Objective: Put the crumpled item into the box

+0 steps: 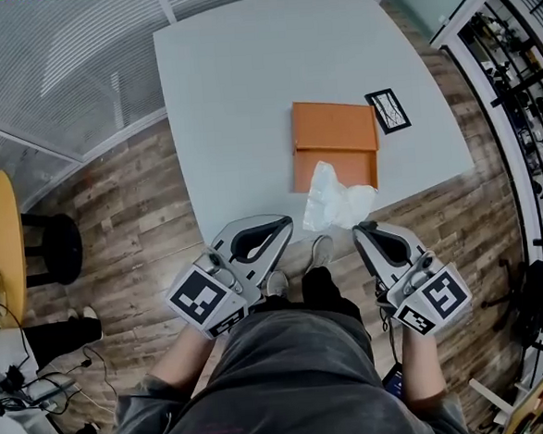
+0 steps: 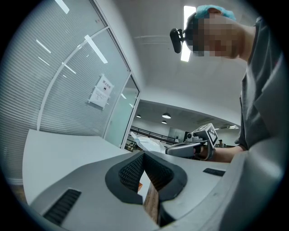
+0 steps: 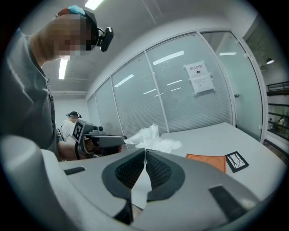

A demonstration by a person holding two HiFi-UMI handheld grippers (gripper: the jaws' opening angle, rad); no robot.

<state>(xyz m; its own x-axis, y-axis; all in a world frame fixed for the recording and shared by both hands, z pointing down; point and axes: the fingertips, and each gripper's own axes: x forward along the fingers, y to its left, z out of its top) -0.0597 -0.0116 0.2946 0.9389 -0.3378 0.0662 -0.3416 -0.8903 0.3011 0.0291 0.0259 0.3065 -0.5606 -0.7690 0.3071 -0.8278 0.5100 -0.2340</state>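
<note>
Standing at the near edge of a pale table [image 1: 243, 74], a person in a grey top held one gripper in each hand, both low in front of the body and over the wooden floor. The left gripper [image 1: 288, 222] had its fingers pressed together at the tips with nothing between them; through the gap behind the tips its own view showed only a bit of table and floor. The right gripper [image 1: 361, 226] had its fingers closed too, and a thin strip of white sat pinched at their tips. That strip belonged to the crumpled plastic [image 1: 337, 198], which hung from the right gripper over the table's near edge, between the two grippers' tips and overlapping the front of the orange box [image 1: 335, 137]. The orange box lay flat on the table just beyond the crumpled plastic, which was not inside it. A small black-and-white card [image 1: 387, 110] lay just past the box's far right corner. Beyond the table stood a ribbed glass wall [image 3: 180, 90].
</note>
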